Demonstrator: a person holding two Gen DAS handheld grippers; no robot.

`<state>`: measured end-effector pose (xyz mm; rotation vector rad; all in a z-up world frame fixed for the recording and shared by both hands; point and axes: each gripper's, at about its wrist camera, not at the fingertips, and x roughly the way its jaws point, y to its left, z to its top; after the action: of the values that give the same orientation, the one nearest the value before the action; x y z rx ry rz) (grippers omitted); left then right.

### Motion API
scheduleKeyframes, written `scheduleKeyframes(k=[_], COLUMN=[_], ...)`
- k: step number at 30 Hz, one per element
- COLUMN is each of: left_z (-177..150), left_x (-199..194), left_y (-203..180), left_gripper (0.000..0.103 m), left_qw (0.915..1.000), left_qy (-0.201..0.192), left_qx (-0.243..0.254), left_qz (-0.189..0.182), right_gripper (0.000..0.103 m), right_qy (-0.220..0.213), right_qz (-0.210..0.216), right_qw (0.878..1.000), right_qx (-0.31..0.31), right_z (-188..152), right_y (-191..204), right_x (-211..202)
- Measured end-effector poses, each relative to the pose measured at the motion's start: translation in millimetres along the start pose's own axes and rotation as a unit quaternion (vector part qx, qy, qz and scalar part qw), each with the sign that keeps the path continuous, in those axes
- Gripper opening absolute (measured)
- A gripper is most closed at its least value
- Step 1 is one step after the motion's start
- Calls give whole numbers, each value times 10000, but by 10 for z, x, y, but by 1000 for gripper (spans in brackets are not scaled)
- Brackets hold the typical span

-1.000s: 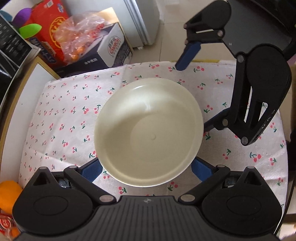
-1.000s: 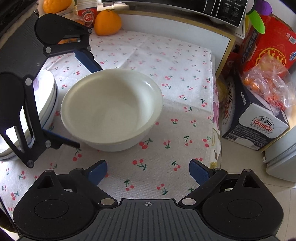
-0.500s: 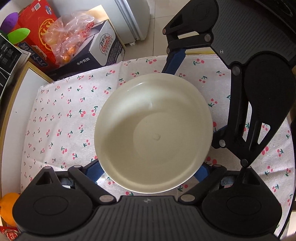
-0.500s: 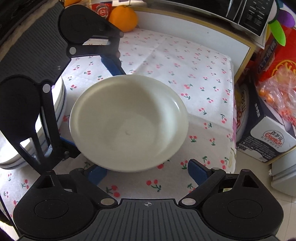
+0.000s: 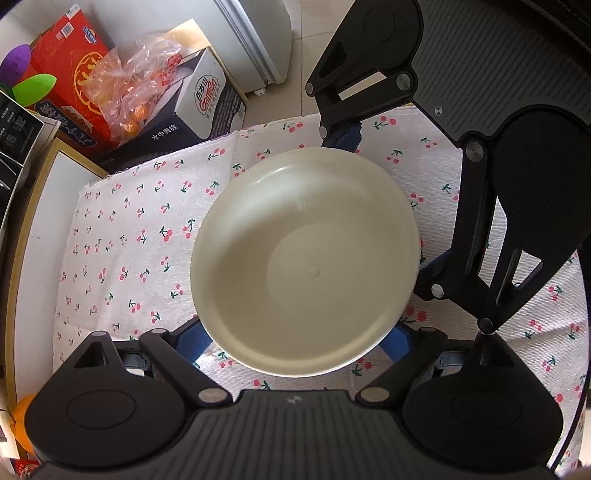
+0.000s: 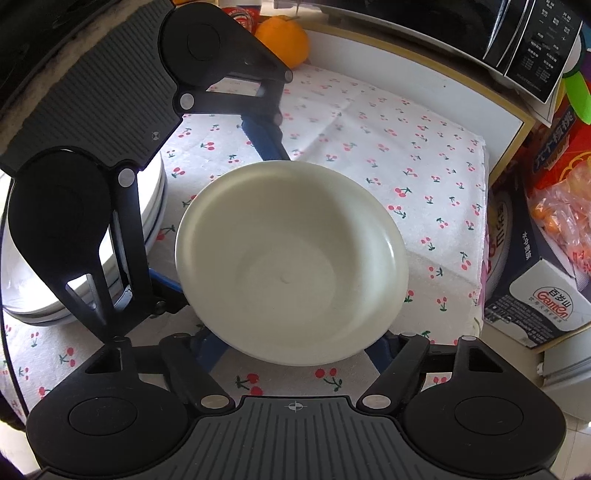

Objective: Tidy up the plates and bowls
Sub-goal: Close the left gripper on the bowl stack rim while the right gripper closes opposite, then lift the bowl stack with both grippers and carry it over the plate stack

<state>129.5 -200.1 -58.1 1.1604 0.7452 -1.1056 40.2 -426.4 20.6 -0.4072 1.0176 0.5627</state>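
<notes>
While both grippers, left [image 5: 299,341] and right [image 6: 297,347], close wide jaws around bowl [image 5: 304,260] mid-cloth [image 5: 122,236], uneven squeeze risks tipping it.

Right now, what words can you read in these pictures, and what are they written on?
"Ganten", with "百岁山" above it: on the white end of the dark water carton, also seen at.
"水中贵族": on the carton's dark side.
Red box: large gold characters, cut off and angled, not readable.
Black panel: small white print, too small to read.
Red-topped can: lettering too blurred.
</notes>
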Motion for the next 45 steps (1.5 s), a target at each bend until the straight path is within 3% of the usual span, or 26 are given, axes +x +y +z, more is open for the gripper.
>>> scheduleKeyframes(k=[24,45], left_z=[39,-229], left_x=[-332,-798], left_y=[-51,-202], left_gripper=[92,91], left_qw=[9994,9974], left_qy=[-195,-239], left_qx=[-40,-345], left_qz=[267,594], right_gripper=[77,77], right_qy=[-346,-642], right_qz=[-154,-43], right_qw=[9991,9955], right_qx=[-213,-700], right_z=[65,224], right_y=[71,505], right_x=[-369,-696])
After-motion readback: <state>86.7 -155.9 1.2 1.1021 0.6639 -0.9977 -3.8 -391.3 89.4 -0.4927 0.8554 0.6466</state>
